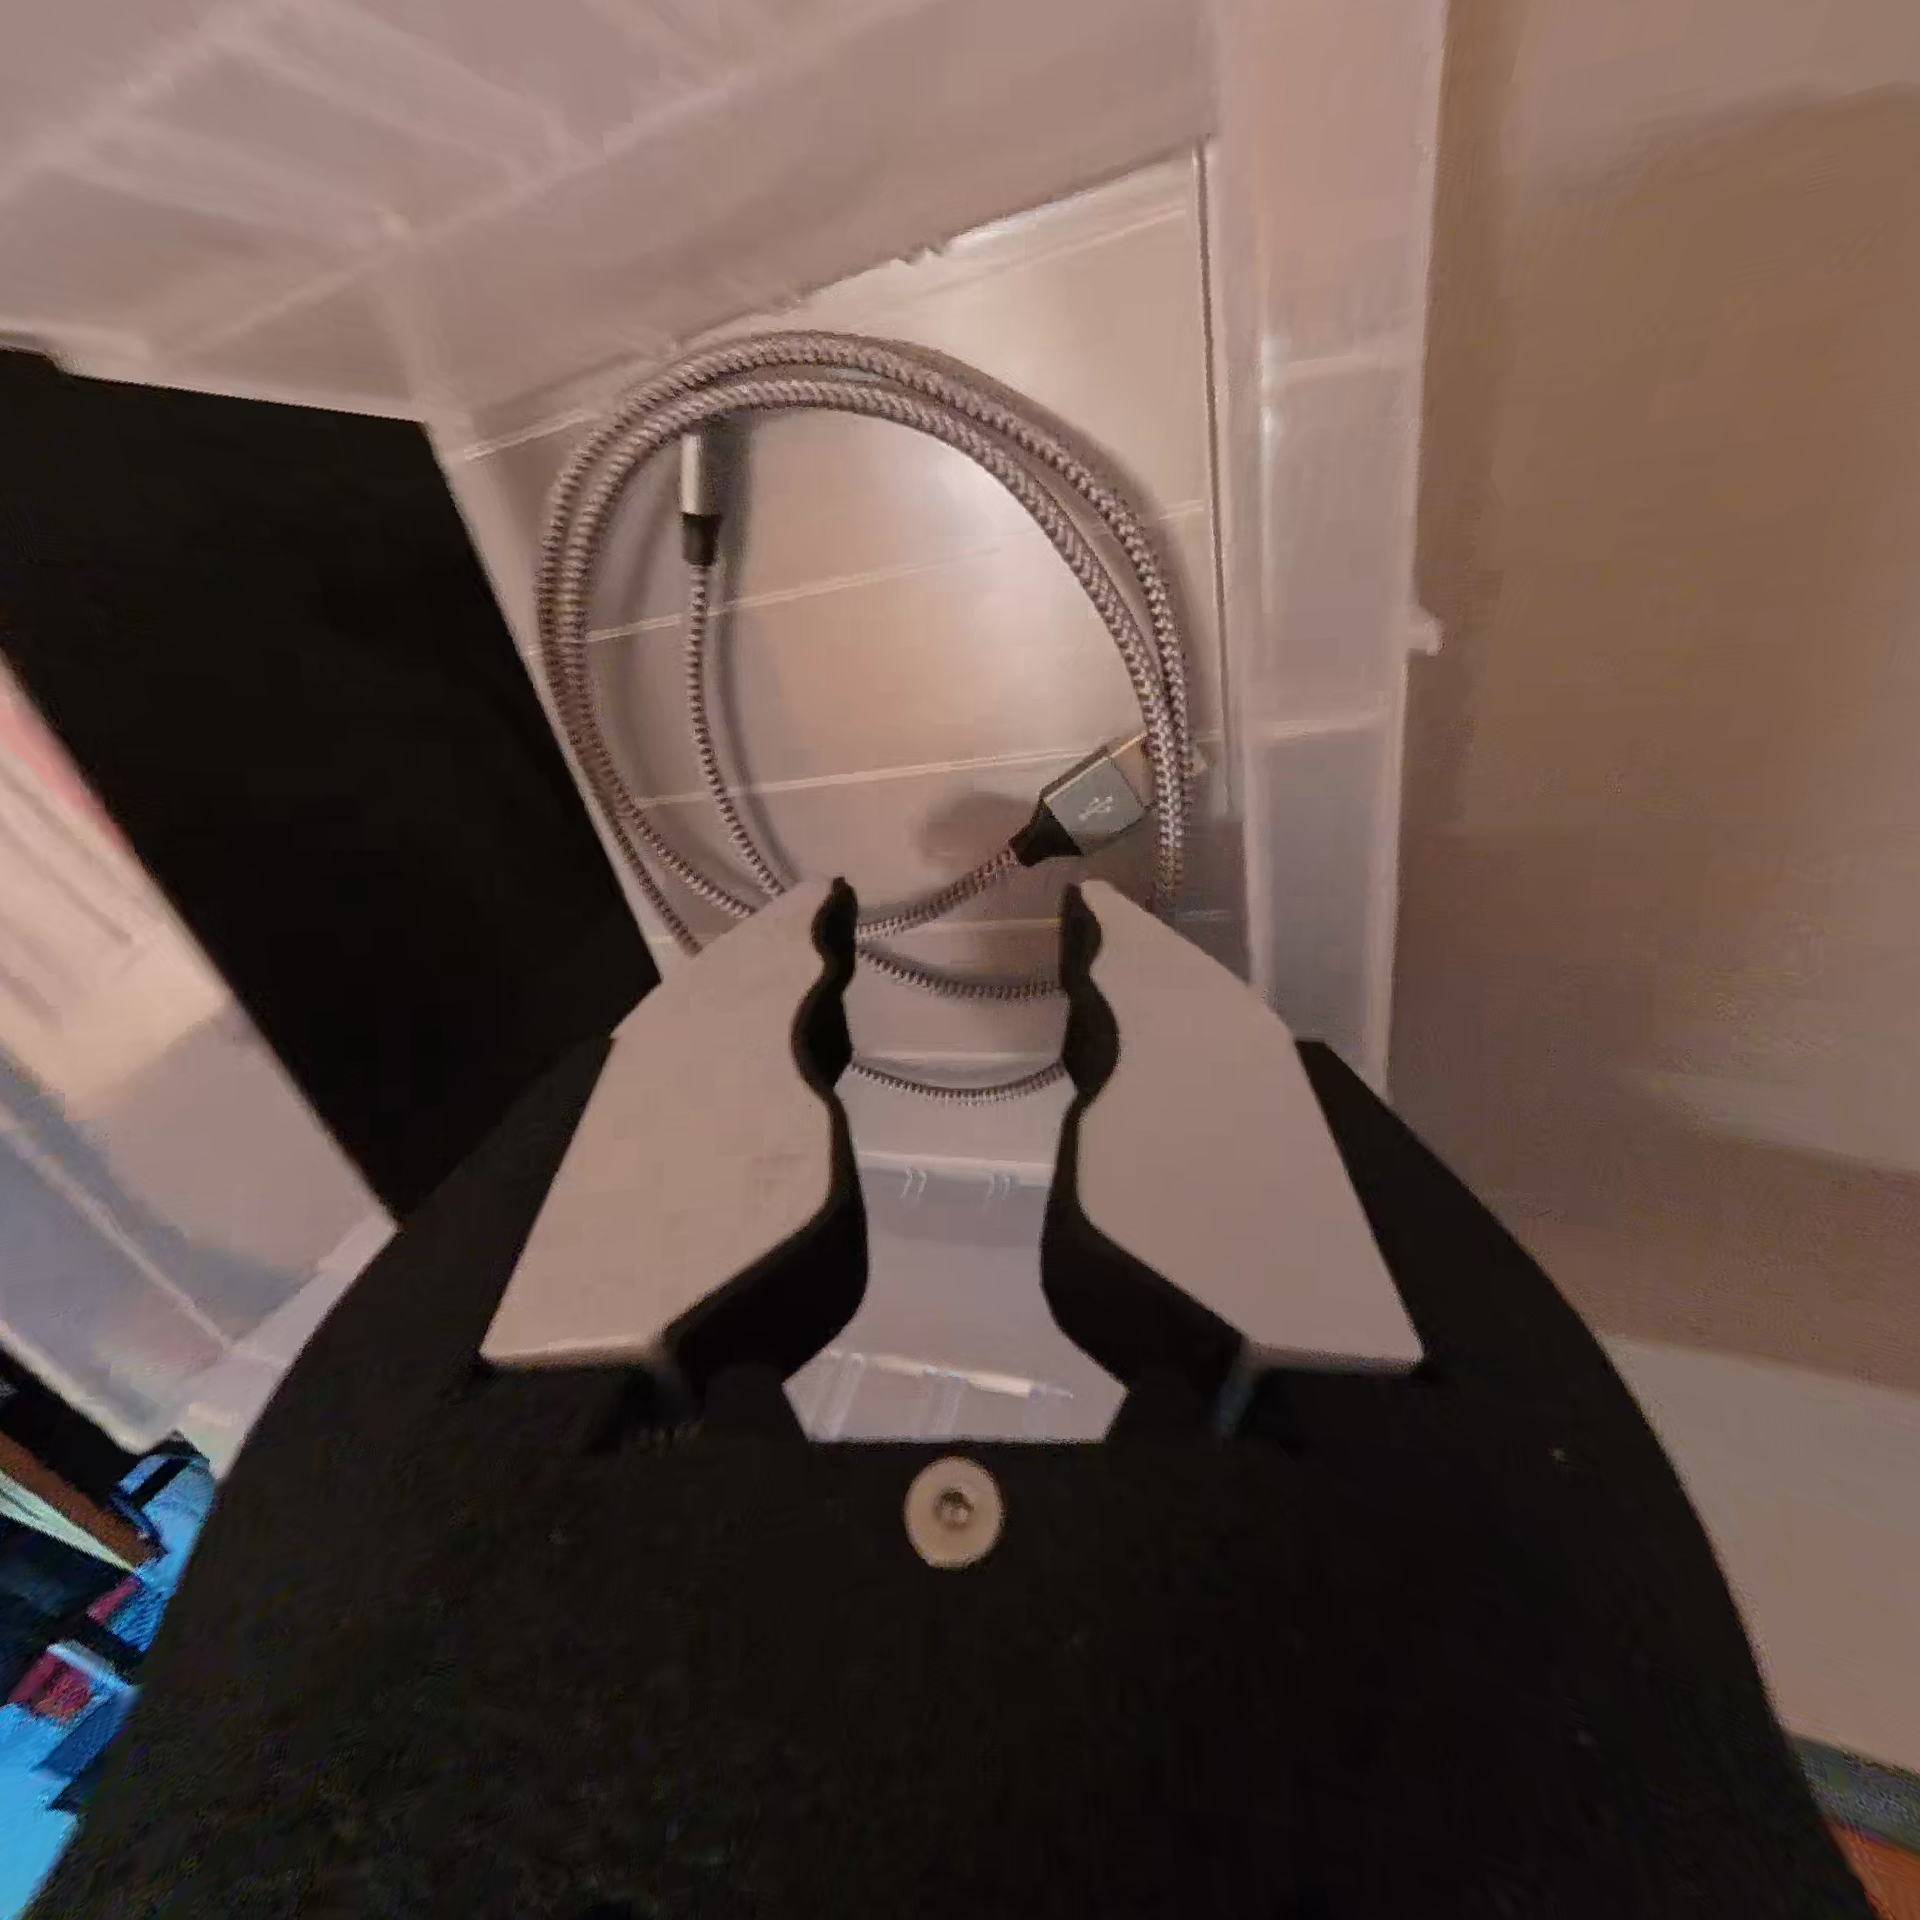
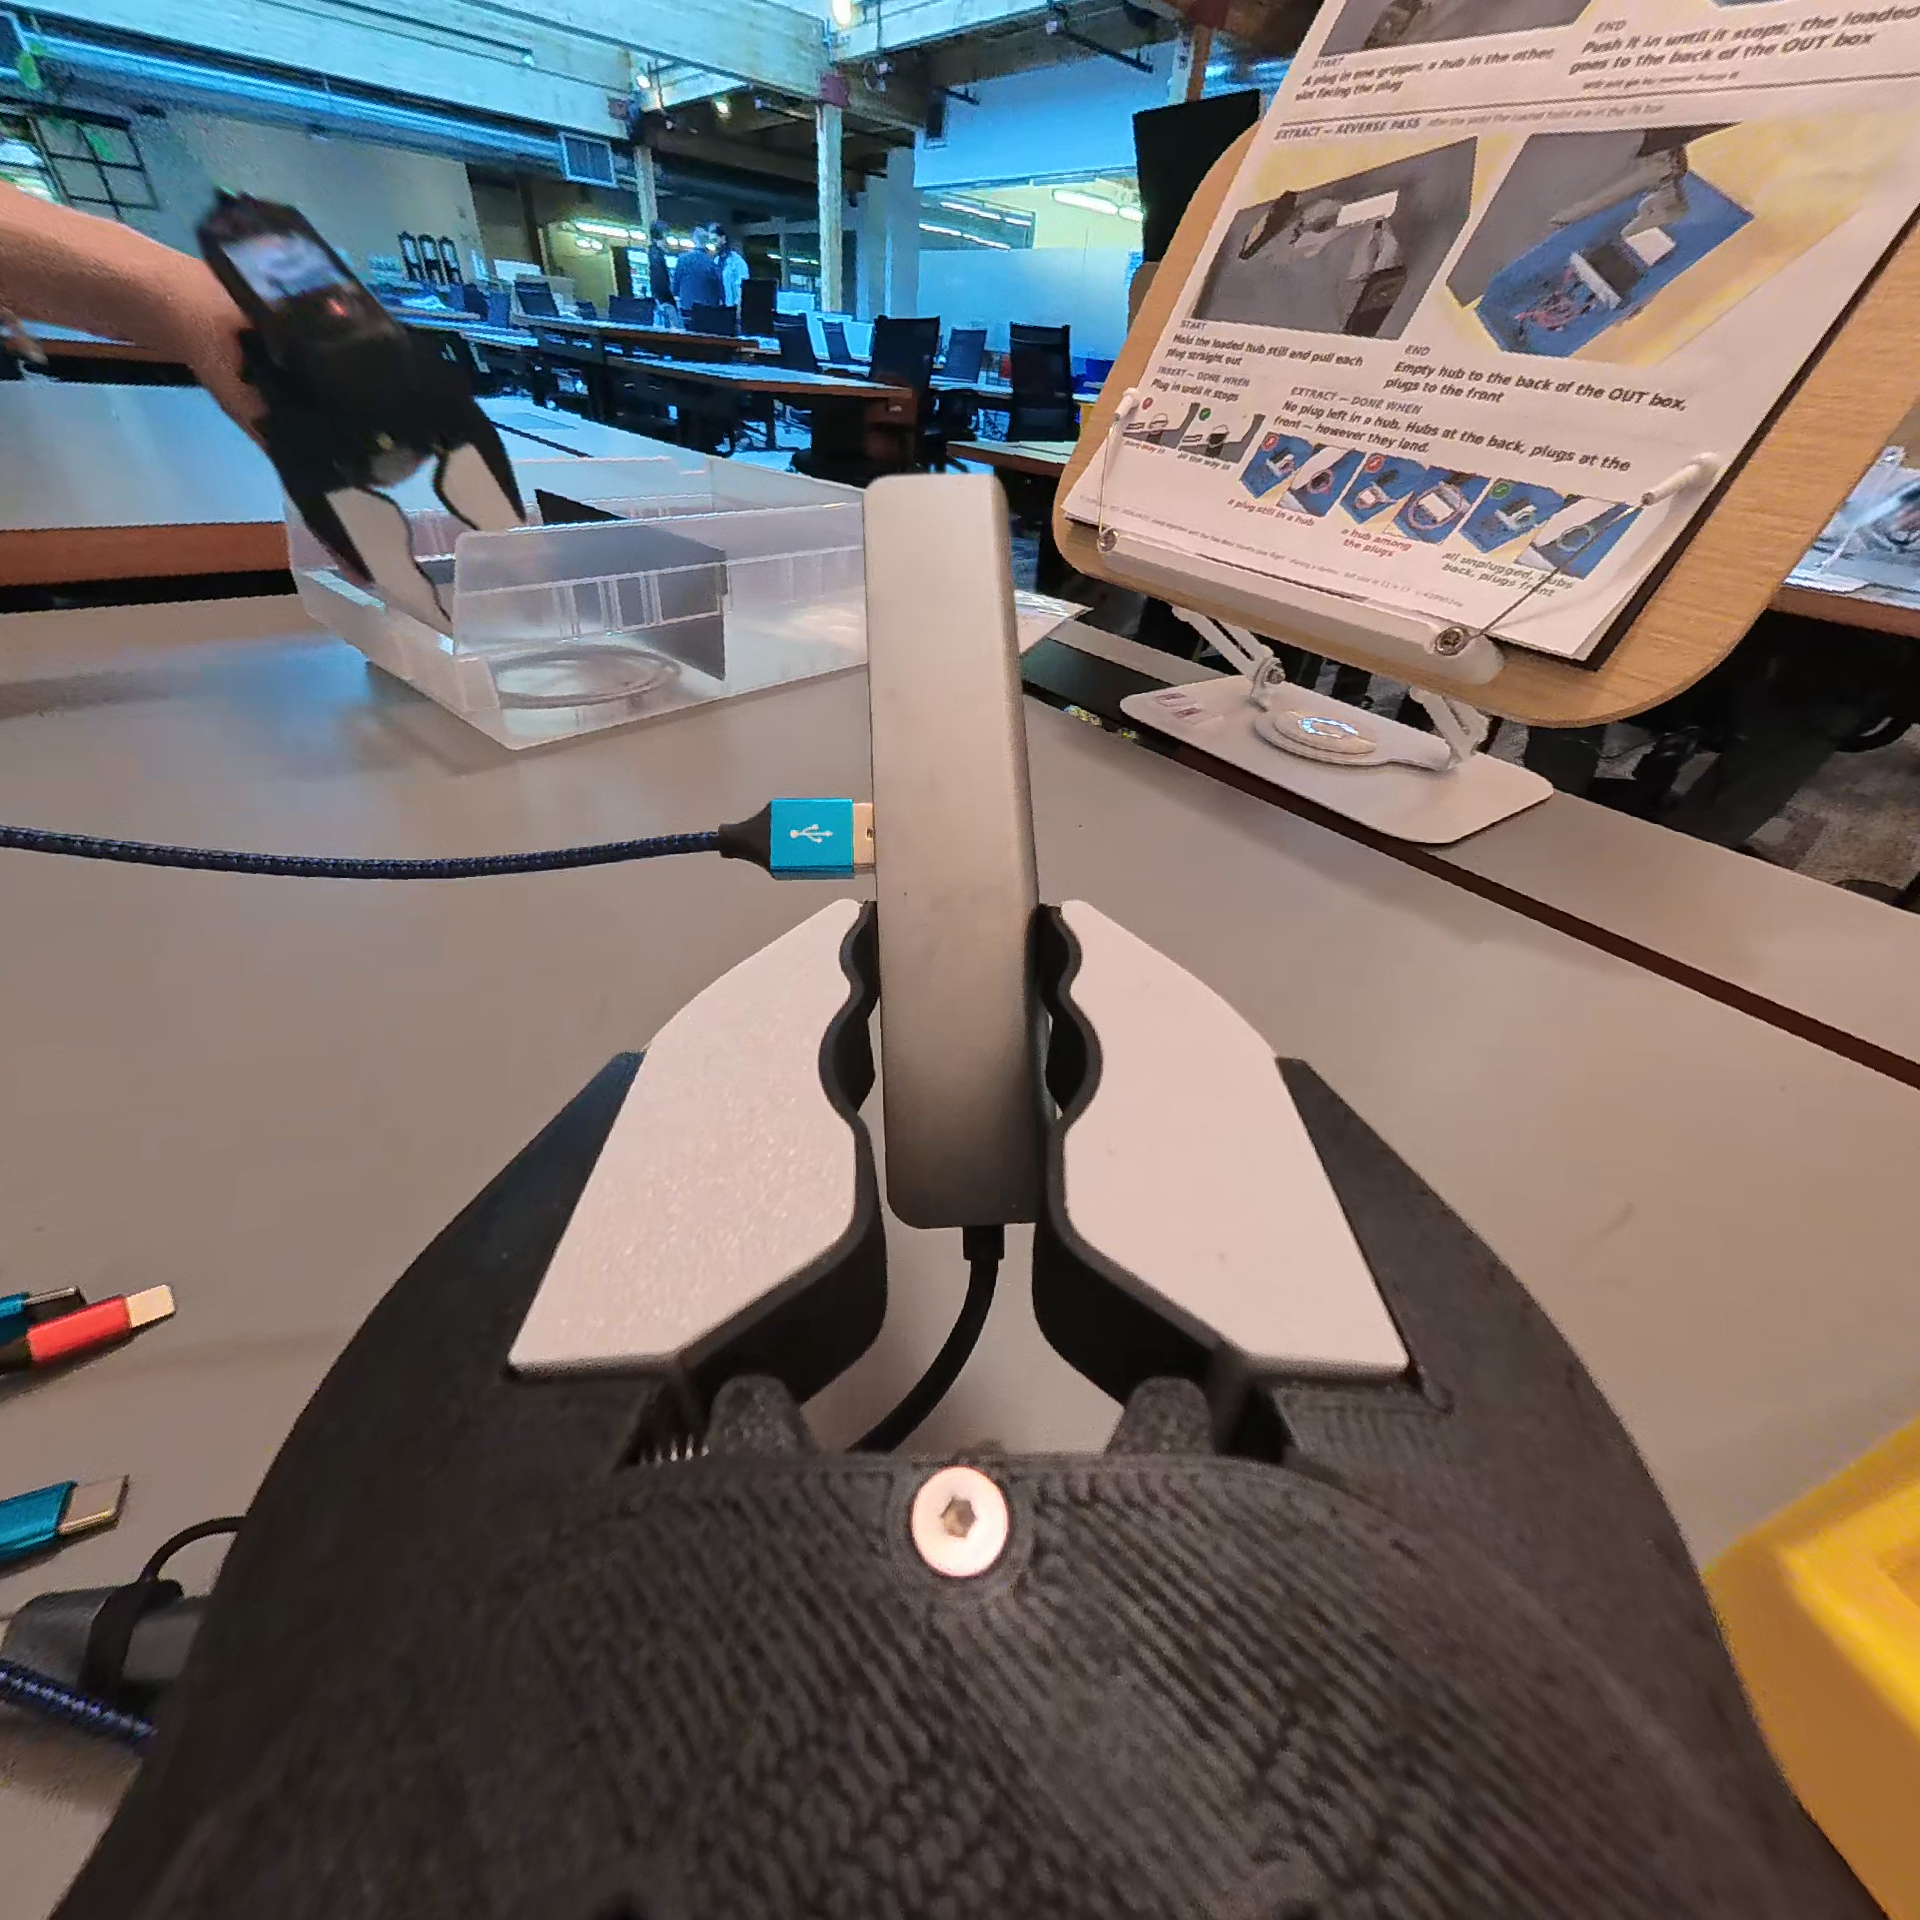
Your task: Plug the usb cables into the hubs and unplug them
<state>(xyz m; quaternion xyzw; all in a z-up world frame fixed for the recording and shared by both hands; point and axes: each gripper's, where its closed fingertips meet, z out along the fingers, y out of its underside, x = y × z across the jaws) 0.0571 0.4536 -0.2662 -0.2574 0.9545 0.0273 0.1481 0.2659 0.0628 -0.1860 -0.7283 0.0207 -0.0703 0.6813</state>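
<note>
Indoors, big office hall; grey table (image 2: pixel 312 1039). Right gripper (image 2: pixel 956 925) clamps hub (image 2: pixel 951 831); left gripper (image 1: pixel 961 894) agape over clear bin (image 1: pixel 1320 623).

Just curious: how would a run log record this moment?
left hand-held gripper open over silver cable | right hand-held gripper holds hub | blue plug inserted

Left tongs (image 1: pixel 961 904) parted, empty, over a clear plastic bin (image 1: pixel 1320 644). Coiled grey braided usb cable (image 1: pixel 1081 499) lies just ahead; its USB-A plug (image 1: pixel 1091 805) sits just beyond the right tip. Black panel (image 1: pixel 270 707) to the left.
</note>
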